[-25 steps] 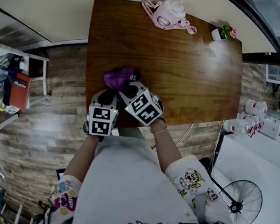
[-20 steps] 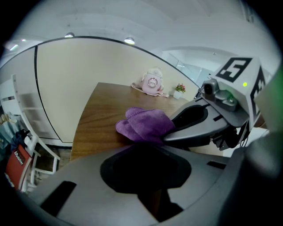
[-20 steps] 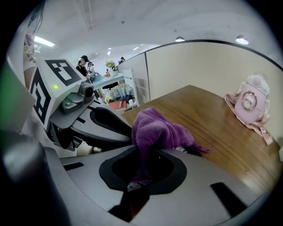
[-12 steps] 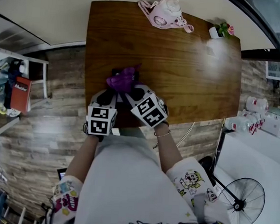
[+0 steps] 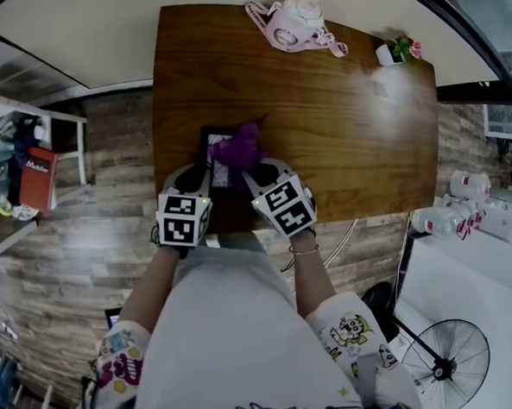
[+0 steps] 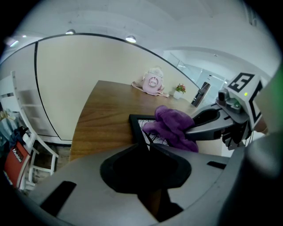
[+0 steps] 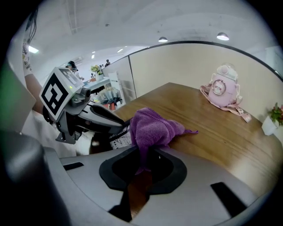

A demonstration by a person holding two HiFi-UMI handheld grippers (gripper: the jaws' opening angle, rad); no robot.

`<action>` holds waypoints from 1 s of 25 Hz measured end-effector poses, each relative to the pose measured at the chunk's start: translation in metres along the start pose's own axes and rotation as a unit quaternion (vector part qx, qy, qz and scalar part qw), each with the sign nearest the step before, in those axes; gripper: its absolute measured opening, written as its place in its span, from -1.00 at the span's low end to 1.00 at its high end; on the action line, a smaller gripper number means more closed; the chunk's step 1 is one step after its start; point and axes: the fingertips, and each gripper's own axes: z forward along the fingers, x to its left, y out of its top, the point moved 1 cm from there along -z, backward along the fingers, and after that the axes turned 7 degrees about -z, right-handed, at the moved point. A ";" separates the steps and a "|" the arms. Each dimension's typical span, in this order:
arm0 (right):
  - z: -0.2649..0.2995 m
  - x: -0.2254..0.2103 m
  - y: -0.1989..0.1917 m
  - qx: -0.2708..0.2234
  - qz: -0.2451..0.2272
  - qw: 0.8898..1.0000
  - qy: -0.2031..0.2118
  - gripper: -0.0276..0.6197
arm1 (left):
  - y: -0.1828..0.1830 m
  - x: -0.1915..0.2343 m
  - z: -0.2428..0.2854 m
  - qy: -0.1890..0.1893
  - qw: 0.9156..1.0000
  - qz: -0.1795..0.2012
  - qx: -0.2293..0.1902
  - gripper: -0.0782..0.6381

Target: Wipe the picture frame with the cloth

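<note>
A black picture frame [image 5: 212, 156] with a white patterned picture lies near the front edge of the wooden table [image 5: 347, 136]. My left gripper [image 5: 193, 183] is shut on the frame's near corner [image 6: 138, 123] and holds it down. In my right gripper [image 5: 259, 175], shut, is a purple cloth [image 5: 240, 146], bunched on the frame's right part. Seen from the left gripper view, the cloth [image 6: 171, 126] covers much of the picture. From the right gripper view, the cloth [image 7: 152, 127] hangs out of the jaws, with a strip of the frame [image 7: 118, 141] beside it.
A pink round bottle with a strap [image 5: 294, 26] and a small potted plant [image 5: 397, 52] stand at the table's far edge. A white rack with a red book [image 5: 37, 177] is at the left. A floor fan [image 5: 443, 372] stands at the lower right.
My right gripper has slid the purple cloth to the right over the frame, baring the frame's left part. The left gripper has kept its hold.
</note>
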 end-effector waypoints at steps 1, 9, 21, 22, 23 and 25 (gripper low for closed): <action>-0.002 -0.003 -0.004 0.002 0.009 1.000 -0.005 -0.78 | 0.000 0.000 0.000 0.000 1.000 0.000 0.000 -0.58; -0.018 -0.030 -0.046 0.021 0.058 0.997 -0.053 -0.78 | 0.000 0.000 0.000 -0.001 1.000 -0.001 0.002 -0.58; -0.051 0.013 -0.012 -0.087 0.175 0.981 0.014 -0.78 | 0.000 0.000 0.000 -0.008 1.000 -0.011 0.009 -0.57; -0.050 0.019 -0.006 -0.103 0.199 0.974 0.026 -0.78 | 0.000 0.000 0.000 -0.009 1.000 -0.012 0.010 -0.58; -0.047 0.026 0.000 -0.118 0.224 0.967 0.039 -0.77 | 0.000 0.000 0.000 -0.011 1.000 -0.013 0.011 -0.57; -0.039 0.039 0.009 -0.140 0.274 0.949 0.064 -0.77 | 0.000 0.001 0.000 -0.012 1.000 -0.016 0.014 -0.57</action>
